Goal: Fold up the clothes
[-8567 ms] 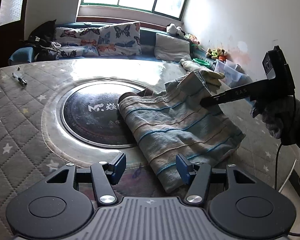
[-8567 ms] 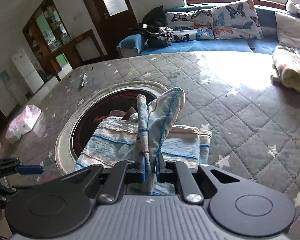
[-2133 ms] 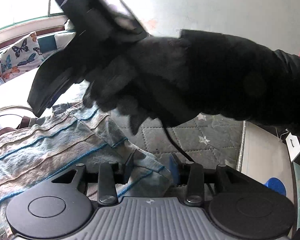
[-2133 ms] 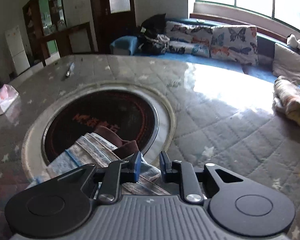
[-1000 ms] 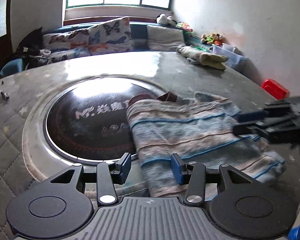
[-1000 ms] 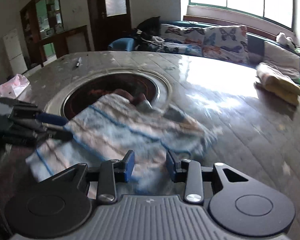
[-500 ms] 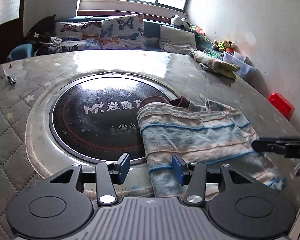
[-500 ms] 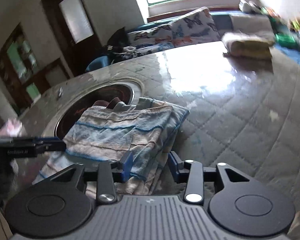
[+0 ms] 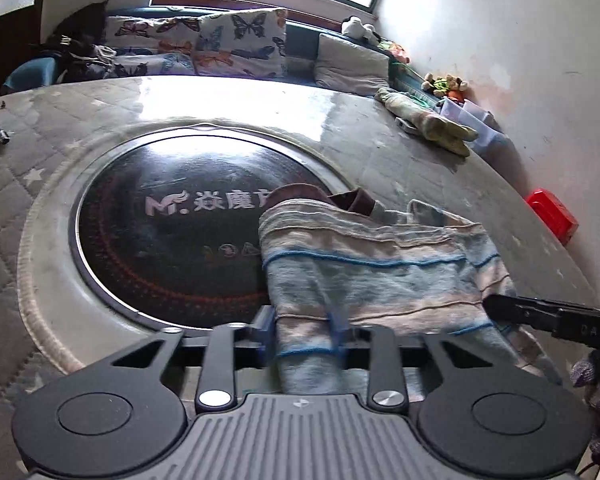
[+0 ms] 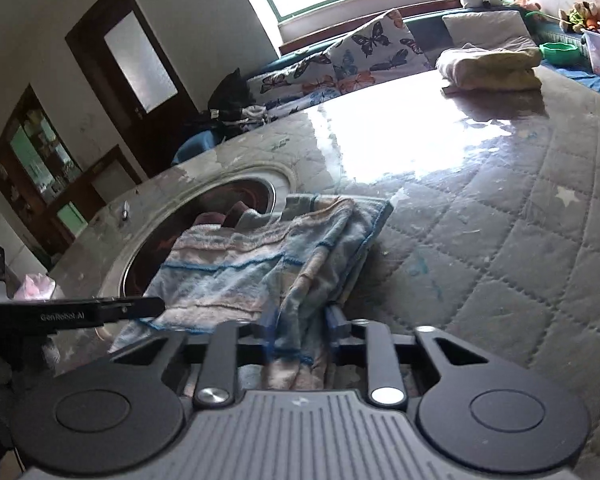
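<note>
Lying half over the dark round hob plate point(image 9: 172, 232) and half on the quilted table point(image 10: 520, 264), the striped garment point(image 9: 372, 268) is already doubled into a rough oblong, its brown collar point(image 9: 332, 197) peeking out at the far edge. It looks like a soft, light knit that will sag and slide over itself rather than hold a crease, so I judge it best taken by the stacked layers at a corner or along an edge, with all plies caught together; a grip on the top layer alone would likely peel the fold open.

The left gripper point(image 9: 305, 330) sits at the near left corner of the garment, and its jaws stand fairly wide, a thick bunch of cloth running between them. The right finger is blurred, so I cannot tell whether they are pressing on the cloth or merely straddling it.

The right gripper point(image 10: 300, 326) is at the near right edge, where the layers show as a stack. Its jaws are narrower, with a fold of cloth hanging between the blue pads point(image 10: 335, 318); again motion blur hides whether they actually pinch it.

Well apart at the far side of the table rests a pale folded bundle point(image 10: 488, 66).
</note>
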`<move>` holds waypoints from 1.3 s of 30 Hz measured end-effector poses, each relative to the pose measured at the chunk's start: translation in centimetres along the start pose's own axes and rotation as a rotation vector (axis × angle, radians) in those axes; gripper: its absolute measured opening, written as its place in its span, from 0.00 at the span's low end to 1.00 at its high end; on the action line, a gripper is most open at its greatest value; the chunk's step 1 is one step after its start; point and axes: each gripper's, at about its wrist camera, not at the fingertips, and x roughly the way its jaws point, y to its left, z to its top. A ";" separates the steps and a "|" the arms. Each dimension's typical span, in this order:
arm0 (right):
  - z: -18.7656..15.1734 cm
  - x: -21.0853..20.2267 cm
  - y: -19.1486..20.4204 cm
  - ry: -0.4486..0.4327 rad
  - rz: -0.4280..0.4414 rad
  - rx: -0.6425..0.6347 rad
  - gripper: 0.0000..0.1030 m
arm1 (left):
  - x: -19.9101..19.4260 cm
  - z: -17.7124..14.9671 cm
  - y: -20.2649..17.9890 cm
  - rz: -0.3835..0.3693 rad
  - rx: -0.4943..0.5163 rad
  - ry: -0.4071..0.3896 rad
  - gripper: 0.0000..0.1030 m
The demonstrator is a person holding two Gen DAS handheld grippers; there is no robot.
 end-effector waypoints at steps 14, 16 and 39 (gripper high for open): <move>3.7 -4.8 -1.2 -0.150 -0.054 -0.038 0.12 | 0.2 4.3 -8.3 -0.060 0.172 -0.086 0.12; 4.7 -5.5 -2.1 -0.165 -0.086 -0.048 0.12 | 0.8 5.0 -9.9 -0.070 0.192 -0.093 0.12; 7.8 -6.3 -9.7 -0.143 -0.297 -0.068 0.12 | 9.1 6.8 -18.8 -0.073 0.289 -0.011 0.12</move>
